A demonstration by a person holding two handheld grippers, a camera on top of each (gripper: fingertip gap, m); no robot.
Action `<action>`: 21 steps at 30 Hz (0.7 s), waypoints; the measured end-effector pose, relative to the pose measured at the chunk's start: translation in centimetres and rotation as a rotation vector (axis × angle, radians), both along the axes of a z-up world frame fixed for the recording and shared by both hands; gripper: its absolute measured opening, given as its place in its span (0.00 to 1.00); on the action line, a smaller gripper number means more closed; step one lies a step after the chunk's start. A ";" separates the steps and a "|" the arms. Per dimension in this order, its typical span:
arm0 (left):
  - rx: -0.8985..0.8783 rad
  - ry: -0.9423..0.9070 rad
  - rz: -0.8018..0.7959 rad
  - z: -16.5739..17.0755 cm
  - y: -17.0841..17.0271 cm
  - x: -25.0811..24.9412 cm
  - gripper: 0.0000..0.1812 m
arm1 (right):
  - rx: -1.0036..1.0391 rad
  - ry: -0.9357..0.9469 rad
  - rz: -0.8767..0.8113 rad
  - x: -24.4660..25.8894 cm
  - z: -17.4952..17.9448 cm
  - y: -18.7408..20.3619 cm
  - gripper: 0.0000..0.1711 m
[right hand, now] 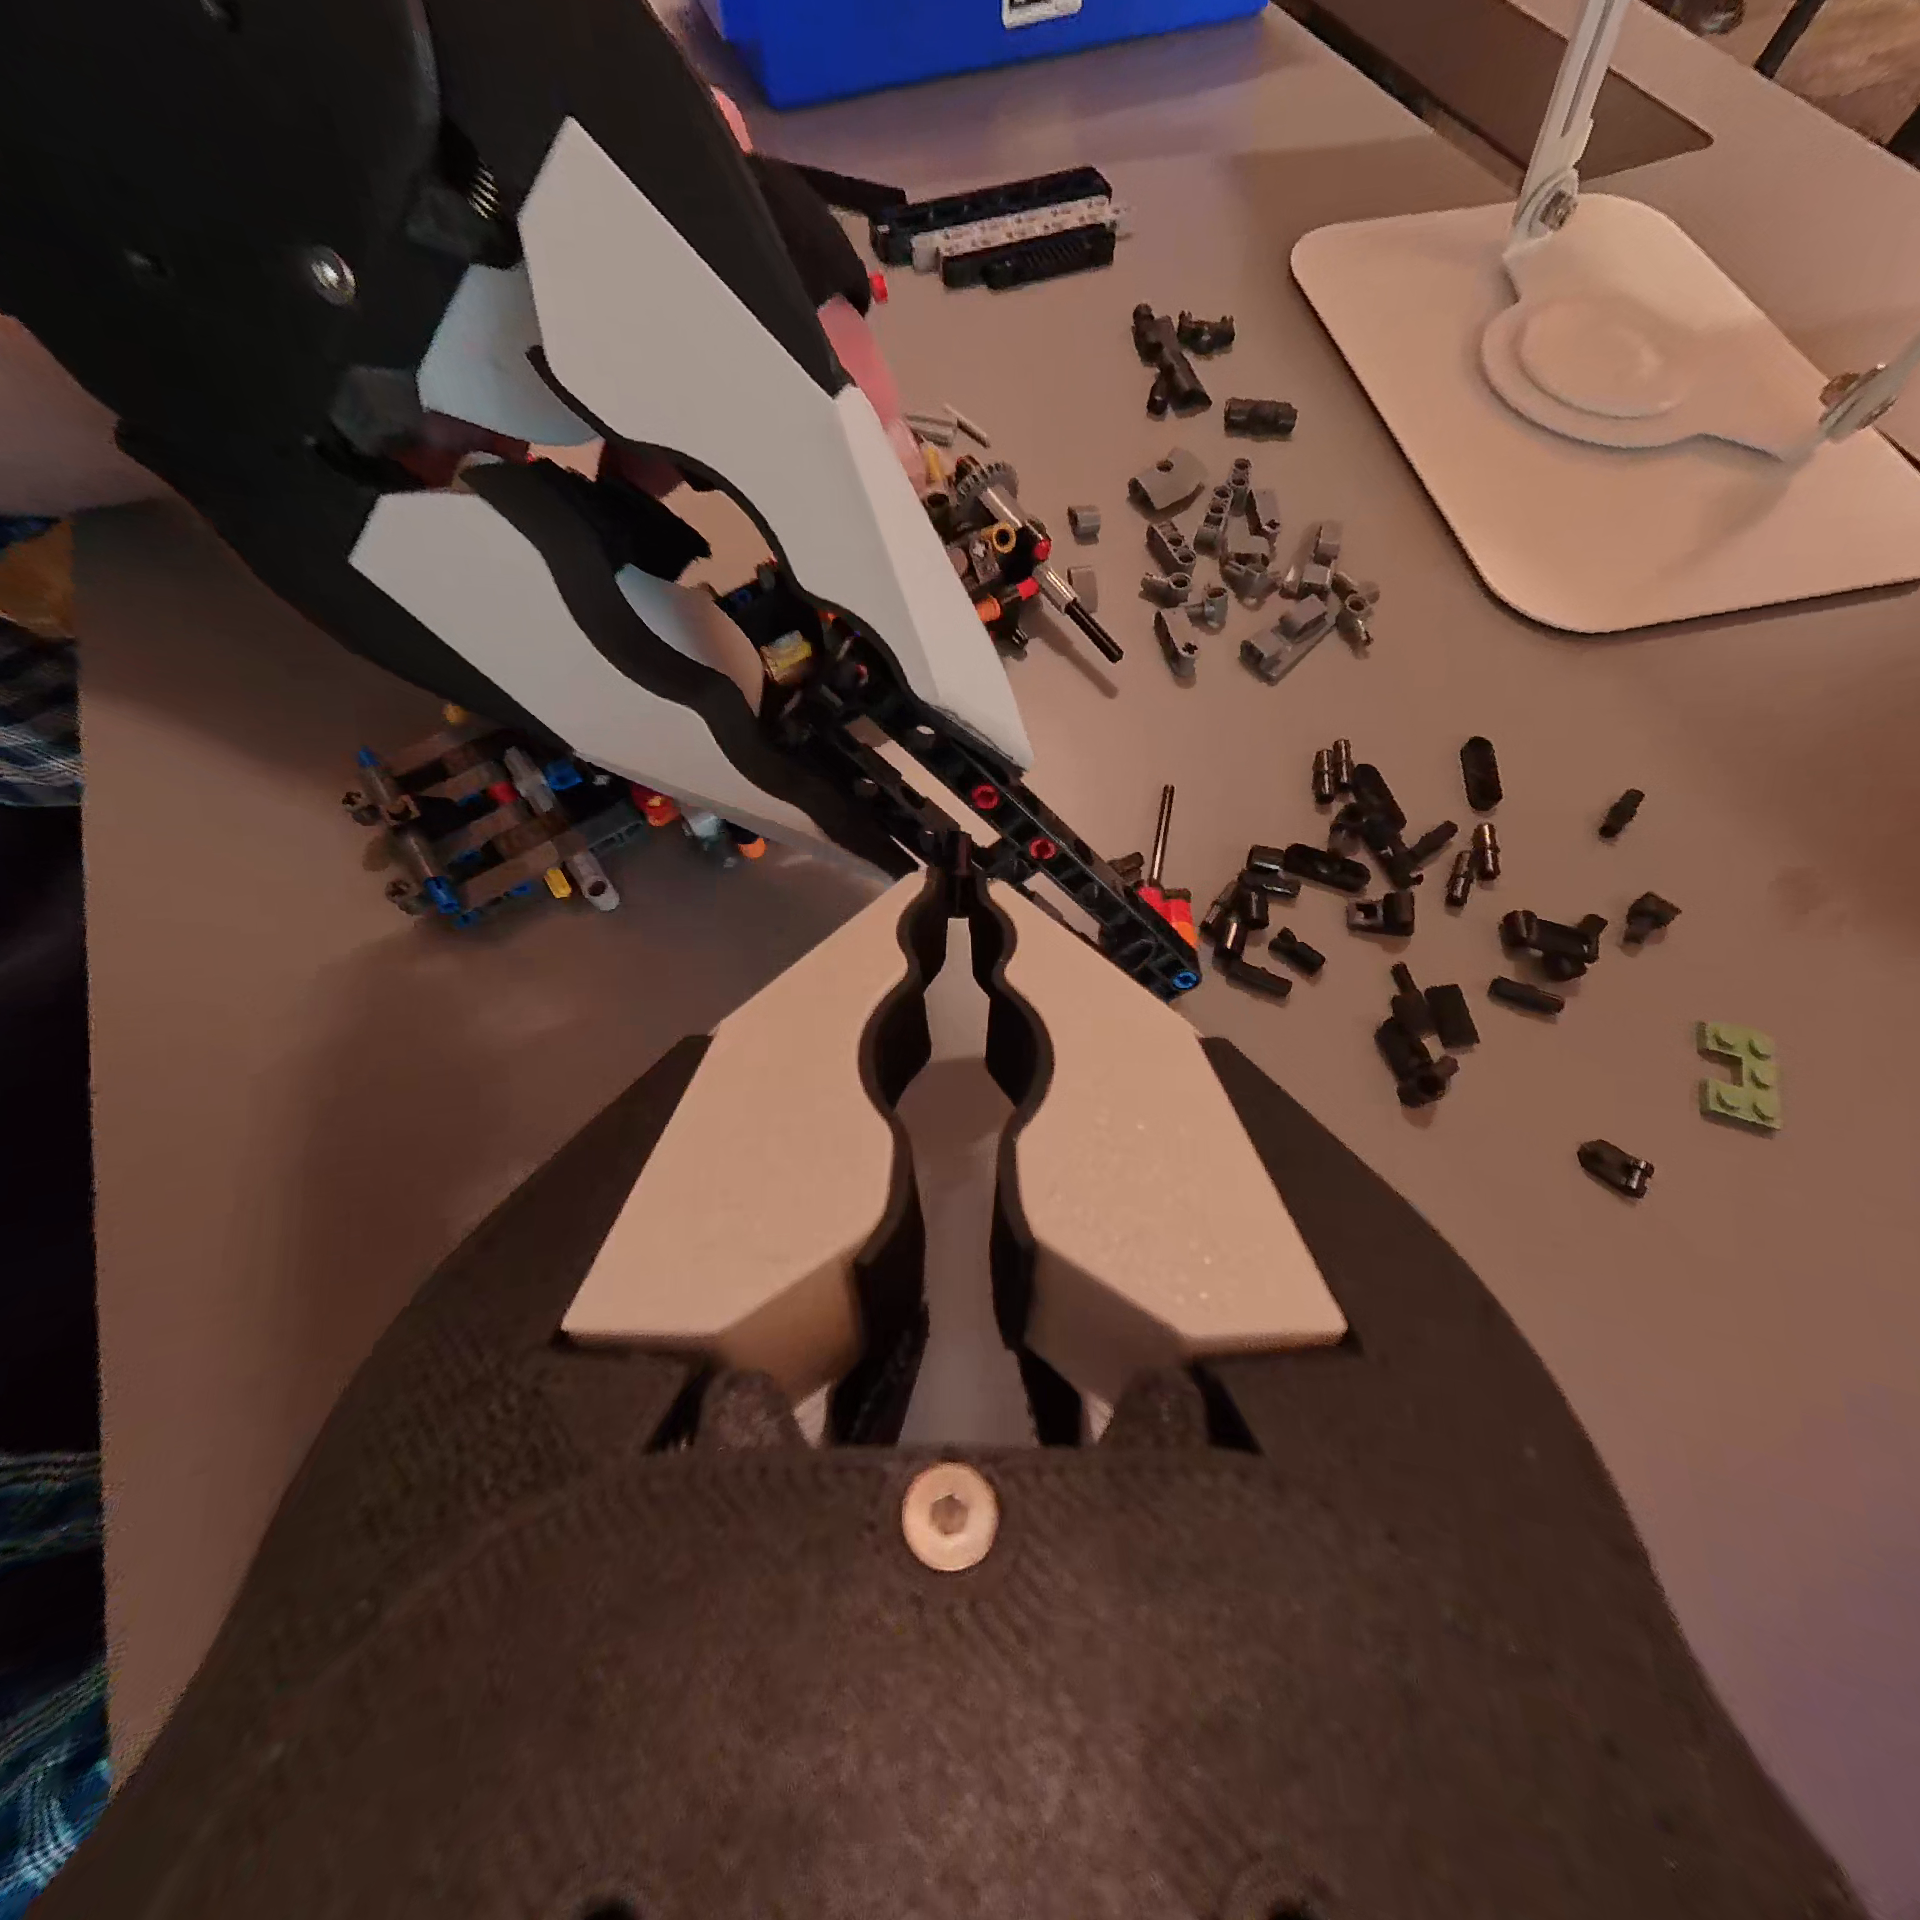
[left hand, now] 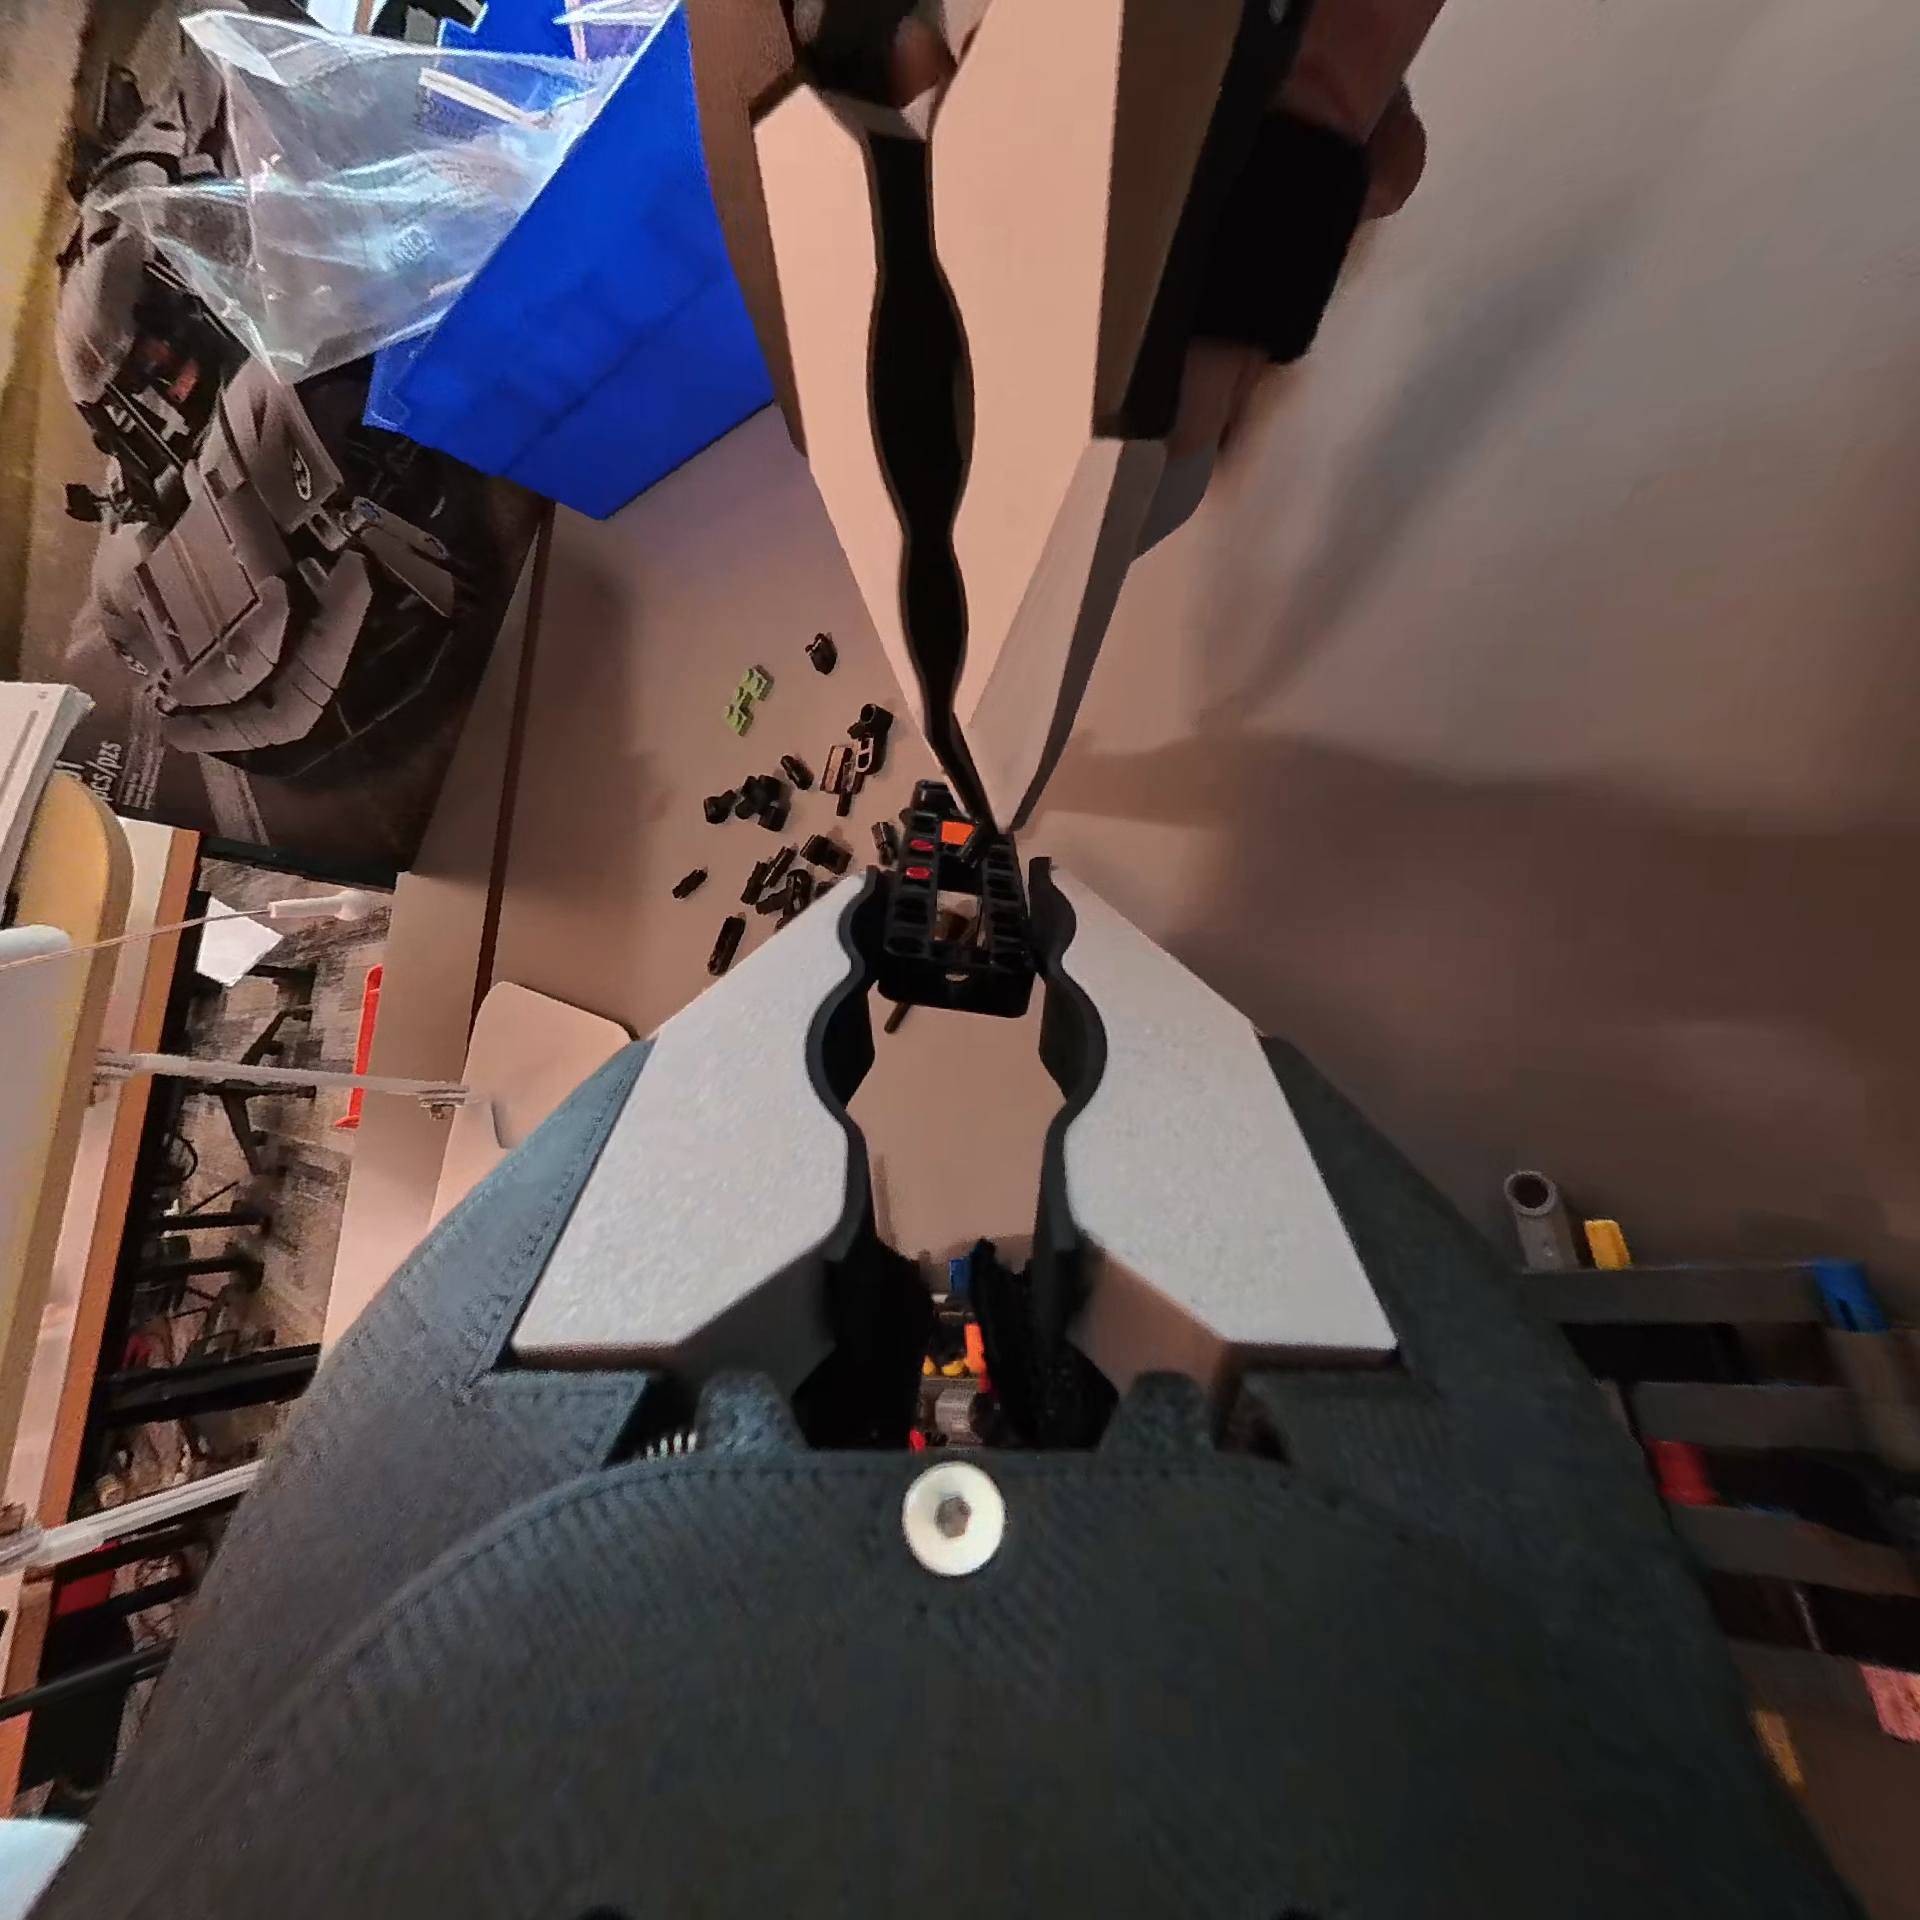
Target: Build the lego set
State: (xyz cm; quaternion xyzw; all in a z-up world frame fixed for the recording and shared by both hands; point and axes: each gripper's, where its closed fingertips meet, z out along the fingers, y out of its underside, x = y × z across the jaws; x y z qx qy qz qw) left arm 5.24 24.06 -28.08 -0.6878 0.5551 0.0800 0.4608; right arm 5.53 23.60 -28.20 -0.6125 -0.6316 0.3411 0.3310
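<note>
My left gripper (left hand: 951, 883) is shut on a long black lego frame (left hand: 956, 935) with red pins and an orange part, and holds it above the table. In the right wrist view the left gripper (right hand: 956, 810) comes in from the upper left, with the frame (right hand: 1081, 883) sticking out past its tips. My right gripper (right hand: 956, 873) is shut on a small black pin (right hand: 956, 847) and its tips touch the side of the frame. In the left wrist view the right gripper (left hand: 987, 821) comes down from the top onto the frame's far end.
Loose black pieces (right hand: 1382, 862), grey pieces (right hand: 1247, 561) and a green plate (right hand: 1740, 1075) lie on the table. A built sub-assembly (right hand: 499, 831) lies at the left and a beam block (right hand: 997, 229) at the back. A blue bin (right hand: 935, 42), a white stand base (right hand: 1621, 416) and the set's box (left hand: 208, 520) stand around.
</note>
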 end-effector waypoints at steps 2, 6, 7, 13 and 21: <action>-0.016 0.010 0.002 -0.4 0.0 -0.1 0.14 | -0.003 -0.017 -0.003 0.0 -0.5 0.2 0.00; -0.053 0.021 0.011 -1.4 0.0 -0.2 0.14 | -0.002 -0.053 -0.007 0.0 -1.7 0.6 0.00; -0.059 0.012 0.015 -1.4 0.0 -0.2 0.15 | -0.005 -0.052 -0.005 0.0 -1.7 0.6 0.00; -0.117 0.002 0.031 -2.2 -0.1 -0.2 0.15 | -0.011 -0.056 -0.004 0.3 -2.0 0.9 0.00; -0.193 0.098 0.043 -3.8 -1.0 -0.5 0.15 | -0.011 -0.069 -0.005 0.7 -2.3 1.1 0.00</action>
